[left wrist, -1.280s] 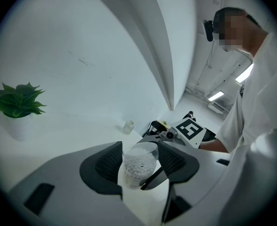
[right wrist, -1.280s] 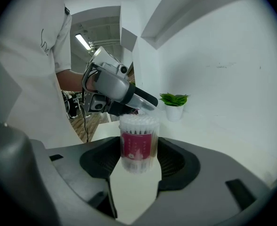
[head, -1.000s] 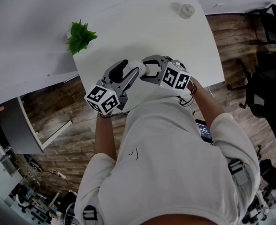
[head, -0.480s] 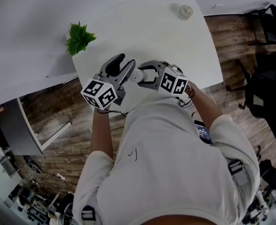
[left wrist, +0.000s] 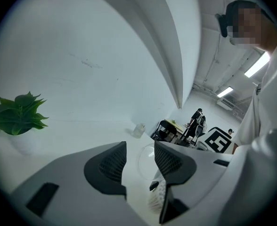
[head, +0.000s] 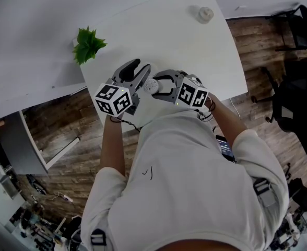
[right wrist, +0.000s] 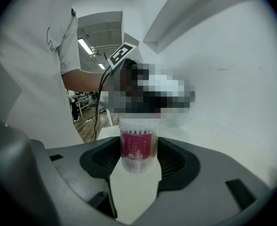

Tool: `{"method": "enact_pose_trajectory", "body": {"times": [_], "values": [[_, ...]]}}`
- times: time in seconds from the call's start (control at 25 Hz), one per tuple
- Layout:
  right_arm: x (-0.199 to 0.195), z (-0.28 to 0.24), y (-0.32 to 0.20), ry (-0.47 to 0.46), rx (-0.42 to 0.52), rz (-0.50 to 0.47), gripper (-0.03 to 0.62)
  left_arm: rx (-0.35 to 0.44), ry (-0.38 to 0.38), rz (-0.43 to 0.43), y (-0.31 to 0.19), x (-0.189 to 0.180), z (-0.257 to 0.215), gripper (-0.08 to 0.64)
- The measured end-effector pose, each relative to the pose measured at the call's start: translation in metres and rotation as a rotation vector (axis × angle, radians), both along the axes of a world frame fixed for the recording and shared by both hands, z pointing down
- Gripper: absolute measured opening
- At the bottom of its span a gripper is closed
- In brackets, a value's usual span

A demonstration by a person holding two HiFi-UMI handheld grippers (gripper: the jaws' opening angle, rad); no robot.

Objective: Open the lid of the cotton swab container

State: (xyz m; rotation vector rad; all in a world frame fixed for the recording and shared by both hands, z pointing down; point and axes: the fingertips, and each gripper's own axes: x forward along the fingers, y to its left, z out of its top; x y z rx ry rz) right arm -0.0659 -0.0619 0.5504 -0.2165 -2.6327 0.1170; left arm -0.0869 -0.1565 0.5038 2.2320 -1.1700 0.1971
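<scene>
Right tongs clamped on swab container; left tongs closing, apart, round half-hidden lid

The cotton swab container stands at the table's near edge, plant behind-left, small jar far right
</scene>
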Motion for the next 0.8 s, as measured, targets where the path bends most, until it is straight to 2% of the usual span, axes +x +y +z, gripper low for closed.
{"method": "enact_pose_trajectory", "body": {"times": [0.36, 0.64, 0.8], "values": [[0.009, 0.006, -0.018, 0.020, -0.082, 0.108, 0.238, 0.000, -0.025, -0.044, 0.005, -0.009, 0.000, 0.198], [0.011, 0.007, -0.044, -0.008, -0.130, 0.257, 0.238, -0.012, -0.037, -0.168, 0.022, -0.031, 0.010, 0.193], [0.005, 0.017, -0.047, 0.005, -0.141, 0.269, 0.239, -0.038, -0.042, -0.282, 0.042, -0.052, 0.020, 0.115]]}}
